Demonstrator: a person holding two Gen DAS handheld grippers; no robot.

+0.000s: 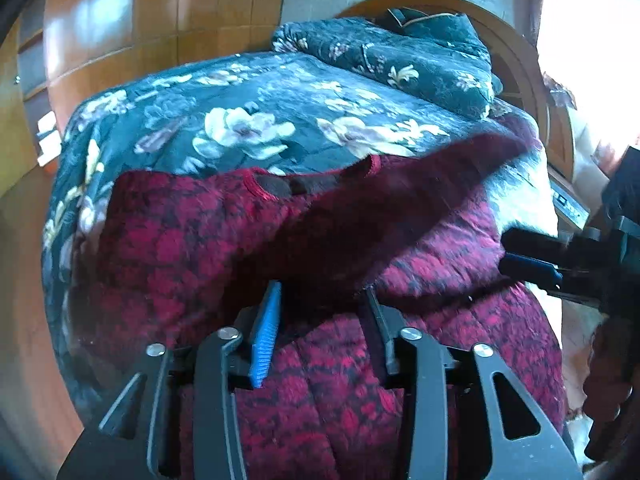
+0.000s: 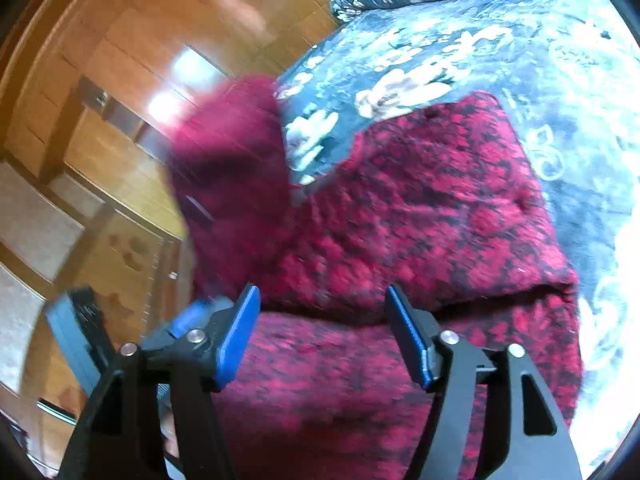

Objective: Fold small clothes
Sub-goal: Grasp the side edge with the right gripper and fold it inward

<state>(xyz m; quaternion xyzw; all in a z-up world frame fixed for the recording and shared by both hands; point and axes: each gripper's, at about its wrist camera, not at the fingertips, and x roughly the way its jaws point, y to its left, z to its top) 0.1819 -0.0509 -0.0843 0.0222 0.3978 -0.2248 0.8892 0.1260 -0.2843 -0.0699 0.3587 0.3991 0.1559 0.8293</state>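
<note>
A red-and-black padded garment (image 1: 192, 248) lies spread on the bed, its neckline (image 1: 276, 186) toward the pillow. One dark red sleeve (image 1: 408, 200), blurred, stretches across the body from just ahead of my left gripper (image 1: 322, 290) toward the upper right. That gripper's jaws stand apart and the pads do not press on the cloth. My right gripper (image 1: 506, 252) reaches in from the right edge. In the right wrist view the right gripper (image 2: 320, 300) hovers open over the garment's body (image 2: 420, 200), nothing between its pads. The blurred sleeve (image 2: 232, 148) hangs at the left.
The bed carries a dark floral quilt (image 1: 248, 120) and a matching folded pillow (image 1: 420, 52) at the head. Wooden wardrobe doors (image 1: 120, 28) stand behind it. The bed's edge drops to a wooden floor (image 2: 120, 240) at the left of the right wrist view.
</note>
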